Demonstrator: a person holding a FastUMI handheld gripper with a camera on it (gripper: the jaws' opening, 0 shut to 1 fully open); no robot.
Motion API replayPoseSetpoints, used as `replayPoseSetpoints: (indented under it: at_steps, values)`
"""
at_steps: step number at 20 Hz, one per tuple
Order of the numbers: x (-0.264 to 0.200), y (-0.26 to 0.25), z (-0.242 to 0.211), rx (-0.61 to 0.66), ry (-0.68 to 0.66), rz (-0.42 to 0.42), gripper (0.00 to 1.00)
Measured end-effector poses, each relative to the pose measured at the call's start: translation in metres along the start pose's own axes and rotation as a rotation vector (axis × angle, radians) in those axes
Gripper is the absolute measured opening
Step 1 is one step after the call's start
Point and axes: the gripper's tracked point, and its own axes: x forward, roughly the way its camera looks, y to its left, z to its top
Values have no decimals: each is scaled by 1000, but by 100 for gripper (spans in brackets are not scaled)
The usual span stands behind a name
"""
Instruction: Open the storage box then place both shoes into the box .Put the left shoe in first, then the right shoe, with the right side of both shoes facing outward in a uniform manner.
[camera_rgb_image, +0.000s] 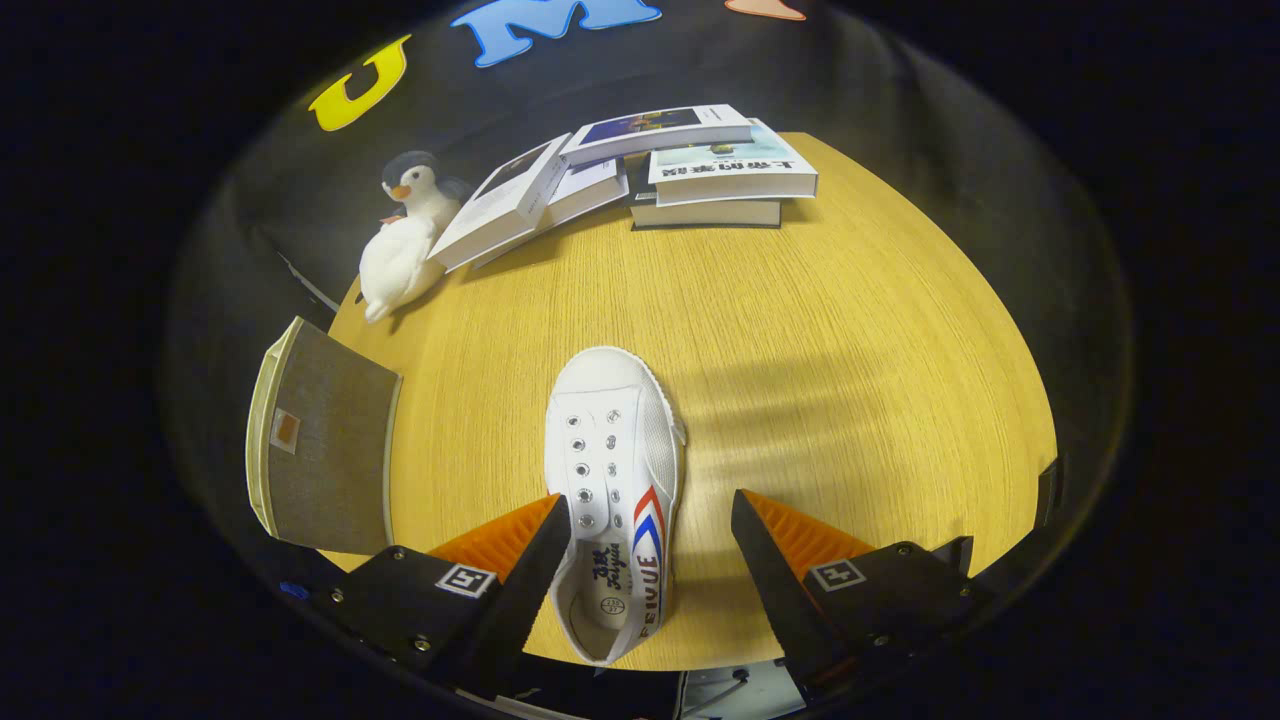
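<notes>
Tongs (650, 560) released, fingers spread wide, low over the near edge of the round light-wood table (850, 330). White canvas low-top sneaker with red and blue side stripes (612, 480) lies between the fingers, heel toward the tongs, toe pointing away. It sits off-centre: its left flank is at or against the left finger, the right finger stands well clear with bare table in between. Nothing clamped. My read: the tongs are lined up along the shoe's length to pinch it across the heel and collar, which would keep the striped side readable for the facing rule. Need to shift left or let the closing fingers centre it.

Can't say from here whether this is the left or right shoe; laces absent, eyelets empty.

Left of the shoe, at the table's edge, grey fabric storage box with a pale rim and a small orange tab (320, 440). Seen from outside only, so I can't tell what's in it or how far it is opened.

Farther back: white and grey plush penguin with orange beak (405, 240) at the left, leaning by a fanned, toppled row of white paperback books (560, 185), then a flat stack of two books (725, 180). All well apart from the shoe, no obstruction.
</notes>
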Motion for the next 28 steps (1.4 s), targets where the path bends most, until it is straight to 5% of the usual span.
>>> replayPoseSetpoints:
  at_steps: [11,13,15,17,21,22,24,26,28]
  values:
    - [34,-6,-10,-26,83,-47,92]
    - [40,-6,-14,-46,103,-63,77]
    - [42,2,-12,-32,98,-45,75]
    - [44,2,-12,-40,105,-56,45]
    - [44,-2,-10,-30,101,-67,46]
    - [44,-1,-11,-33,97,-65,31]
    - [43,-7,-6,-31,59,-92,31]
    - [44,-7,-6,25,59,-72,4]
    - [40,-5,-9,67,55,-44,4]
